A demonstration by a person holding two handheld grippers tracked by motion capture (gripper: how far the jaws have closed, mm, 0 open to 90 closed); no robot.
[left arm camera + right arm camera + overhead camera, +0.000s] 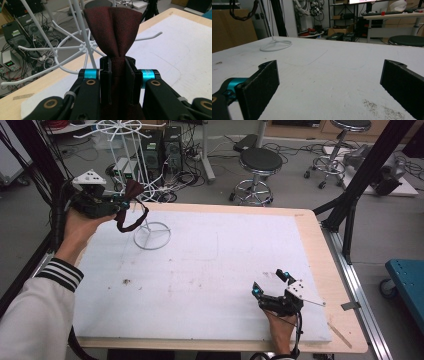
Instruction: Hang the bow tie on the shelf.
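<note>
Wide white foam-topped table (200,285), wooden border showing at its far and right edges. Tall white wire rack (145,180) standing at the far left corner of the table, ring base (152,236) resting on the white surface, thin hooked arms spreading near the top. Left gripper (122,202) held up in the air just left of the rack, above the table's far left edge. Right gripper (270,284) low over the table's near right part, well apart from the rack. Dark maroon bow tie (112,27) raised beside the rack's arms, strap (134,222) dangling in a loop toward the ring base. Left jaws clamped tight on the bow tie's knot. Right jaws spread wide, holding nothing, bare table between them.
</note>
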